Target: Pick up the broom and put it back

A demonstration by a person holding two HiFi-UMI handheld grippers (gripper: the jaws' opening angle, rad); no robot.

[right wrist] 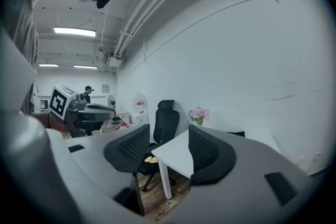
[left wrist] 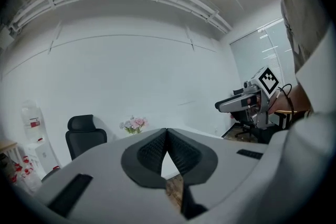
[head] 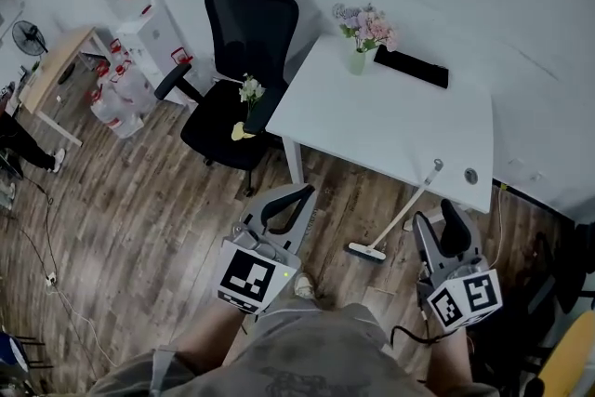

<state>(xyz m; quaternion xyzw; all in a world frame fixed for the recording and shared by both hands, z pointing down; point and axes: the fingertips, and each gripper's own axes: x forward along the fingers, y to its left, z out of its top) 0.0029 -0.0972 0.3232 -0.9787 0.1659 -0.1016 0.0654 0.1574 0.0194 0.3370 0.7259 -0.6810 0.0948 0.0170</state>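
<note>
The broom (head: 402,214) leans with its white handle against the front edge of the white table (head: 390,121); its flat head (head: 366,251) rests on the wooden floor. My left gripper (head: 305,191) hangs left of the broom head, its fingertips touching with nothing between them (left wrist: 167,132). To the right of the handle, my right gripper (head: 434,211) stands open and empty, a wide gap between its pads (right wrist: 169,147). Both are level and apart from the broom. Neither gripper view shows the broom.
A black office chair (head: 244,33) with a small bunch of flowers on its seat stands at the table's left. On the table are a vase of flowers (head: 363,37) and a black keyboard (head: 411,67). A water dispenser (head: 149,23) and a wooden desk (head: 56,70) are at far left.
</note>
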